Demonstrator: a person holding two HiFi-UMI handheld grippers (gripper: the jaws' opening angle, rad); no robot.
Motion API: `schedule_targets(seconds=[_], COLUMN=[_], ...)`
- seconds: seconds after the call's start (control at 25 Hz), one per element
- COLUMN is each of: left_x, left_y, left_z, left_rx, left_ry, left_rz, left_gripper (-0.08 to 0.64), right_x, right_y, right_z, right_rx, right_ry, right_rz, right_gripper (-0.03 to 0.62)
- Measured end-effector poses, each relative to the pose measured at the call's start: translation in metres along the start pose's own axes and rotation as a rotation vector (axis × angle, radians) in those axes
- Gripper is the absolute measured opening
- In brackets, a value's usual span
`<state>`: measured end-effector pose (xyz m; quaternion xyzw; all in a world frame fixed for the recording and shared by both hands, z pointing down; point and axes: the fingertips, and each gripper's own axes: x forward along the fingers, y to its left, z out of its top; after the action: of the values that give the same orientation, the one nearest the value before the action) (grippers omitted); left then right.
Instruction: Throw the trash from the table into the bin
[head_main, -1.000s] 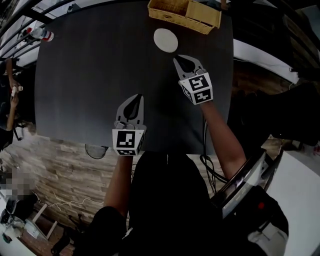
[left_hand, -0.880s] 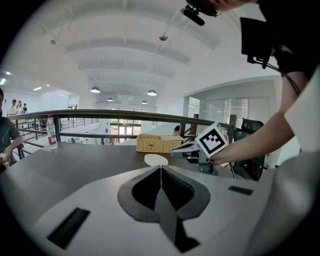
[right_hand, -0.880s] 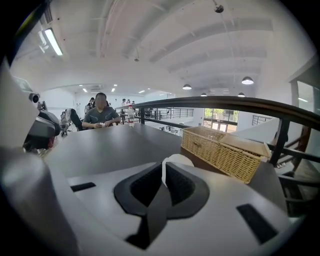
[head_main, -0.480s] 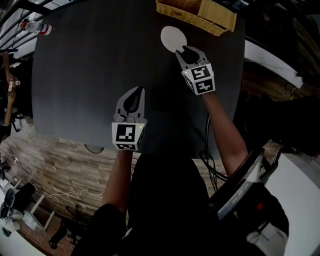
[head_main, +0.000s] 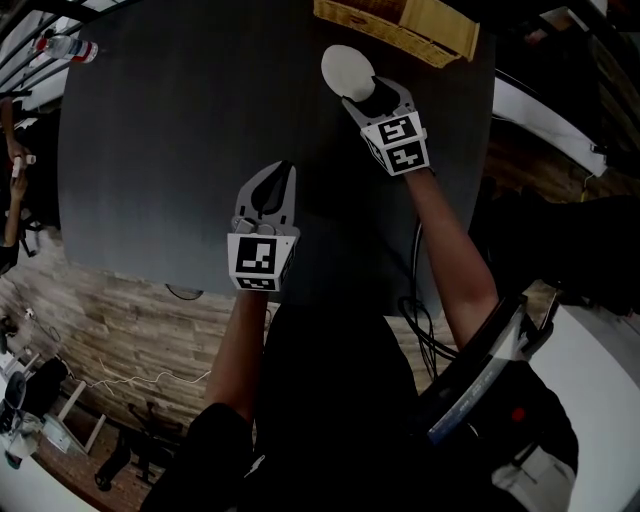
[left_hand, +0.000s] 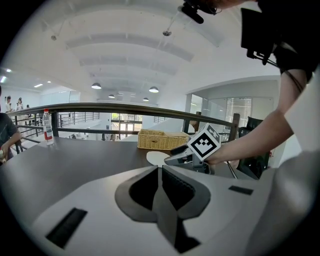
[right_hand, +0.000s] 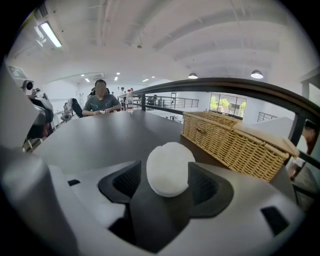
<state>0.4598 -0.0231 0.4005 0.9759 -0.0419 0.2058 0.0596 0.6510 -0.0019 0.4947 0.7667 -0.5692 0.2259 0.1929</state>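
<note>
White paper disc (head_main: 347, 68) flat on the dark worktop (head_main: 180, 140), just beside the wicker basket (head_main: 400, 25), between just-opened, unclamped fingers of the right gripper (head_main: 372, 97). Left gripper (head_main: 268, 195) well apart, fingers closed together, empty.

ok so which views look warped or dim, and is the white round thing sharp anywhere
Head view: dim, the dark grey table nearly black, the flat white round disc bright but featureless. Right gripper view: evenly lit, disc and woven wicker basket sharp, fisheye bowing the dark railing. Left gripper view: same bowing, black corners.
</note>
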Motion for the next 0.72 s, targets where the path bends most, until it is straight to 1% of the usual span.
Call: schedule_targets(seconds=[0.2, 0.32, 0.52, 0.72], left_x=[0.000, -0.002, -0.004, -0.005], left_y=[0.001, 0.004, 0.011, 0.020], left_z=[-0.006, -0.013, -0.024, -0.028], left_rx=[-0.002, -0.005, -0.015, -0.026], left_ry=[0.003, 0.008, 0.018, 0.022], left_rz=[-0.001, 0.003, 0.009, 0.017], left_gripper=[0.018, 0.018, 0.029, 0.038], right_x=[0.014, 0.026, 0.041, 0.052], right_y=[-0.007, -0.011, -0.018, -0.017], right_z=[-0.006, -0.009, -0.006, -0.009], right_rx=[0.011, 0.024, 0.040, 0.043], right_ry=[0.042, 0.063, 0.089, 0.132], right_rz=[0.001, 0.002, 0.004, 0.011], right_gripper=[0.386, 0.436, 0.461, 0.465])
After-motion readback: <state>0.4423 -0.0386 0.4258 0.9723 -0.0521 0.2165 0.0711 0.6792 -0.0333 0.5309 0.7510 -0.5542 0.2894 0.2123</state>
